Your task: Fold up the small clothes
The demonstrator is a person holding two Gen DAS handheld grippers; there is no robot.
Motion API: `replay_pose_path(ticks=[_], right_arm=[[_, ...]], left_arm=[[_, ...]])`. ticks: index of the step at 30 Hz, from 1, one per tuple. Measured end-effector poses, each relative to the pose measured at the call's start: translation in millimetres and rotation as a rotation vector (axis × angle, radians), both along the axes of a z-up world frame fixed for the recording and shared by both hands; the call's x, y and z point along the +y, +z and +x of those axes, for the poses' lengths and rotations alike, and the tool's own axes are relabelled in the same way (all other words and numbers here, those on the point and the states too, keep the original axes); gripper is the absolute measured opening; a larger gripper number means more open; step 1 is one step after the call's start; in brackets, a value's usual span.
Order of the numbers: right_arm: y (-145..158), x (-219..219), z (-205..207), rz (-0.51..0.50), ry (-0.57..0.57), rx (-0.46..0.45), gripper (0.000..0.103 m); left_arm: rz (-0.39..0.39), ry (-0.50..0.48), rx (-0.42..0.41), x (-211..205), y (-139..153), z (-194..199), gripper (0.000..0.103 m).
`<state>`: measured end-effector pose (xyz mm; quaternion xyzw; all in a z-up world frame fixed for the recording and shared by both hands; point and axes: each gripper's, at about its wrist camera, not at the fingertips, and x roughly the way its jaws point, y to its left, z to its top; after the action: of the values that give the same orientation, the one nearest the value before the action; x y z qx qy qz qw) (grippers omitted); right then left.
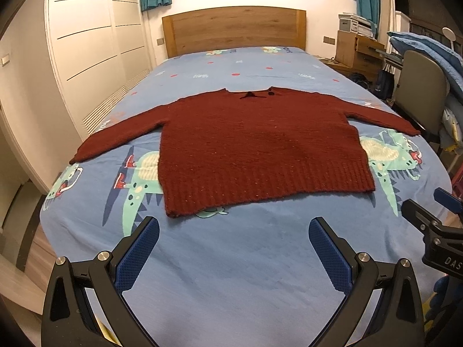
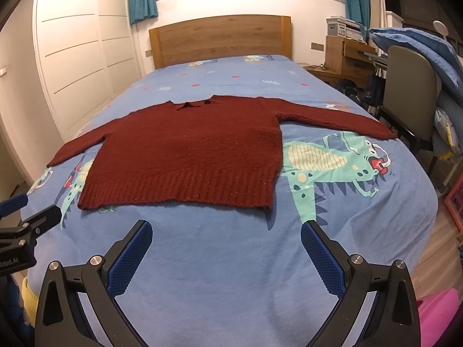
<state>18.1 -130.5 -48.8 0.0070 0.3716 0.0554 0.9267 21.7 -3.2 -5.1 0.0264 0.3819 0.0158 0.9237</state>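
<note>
The red sweater (image 1: 260, 147) lies flat mid-bed (image 1: 231, 260), sleeves spread left and right. Both the left claw (image 1: 233, 248) and right claw (image 2: 226, 250) hover released at the near edge. A shallow pinch could snag only the top knit layer, skewing the fold.

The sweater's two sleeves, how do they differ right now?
The left sleeve angles down toward the near edge of the bed; the right sleeve spreads out flatter. The left sleeve's cuff lies near the wardrobe side, the right sleeve's near the chair. Both lie flat, unfolded.
</note>
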Motion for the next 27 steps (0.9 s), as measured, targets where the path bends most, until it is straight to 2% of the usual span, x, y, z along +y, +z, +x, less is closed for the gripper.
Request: replay_pose_path(ticks=[27], right_arm=[[-17.6,-0.7,36.3,-0.03,-0.013,0.086,0.103]], left_arm=[[-0.041,0.046,0.13,19.1,-24.1,36.5,0.102]])
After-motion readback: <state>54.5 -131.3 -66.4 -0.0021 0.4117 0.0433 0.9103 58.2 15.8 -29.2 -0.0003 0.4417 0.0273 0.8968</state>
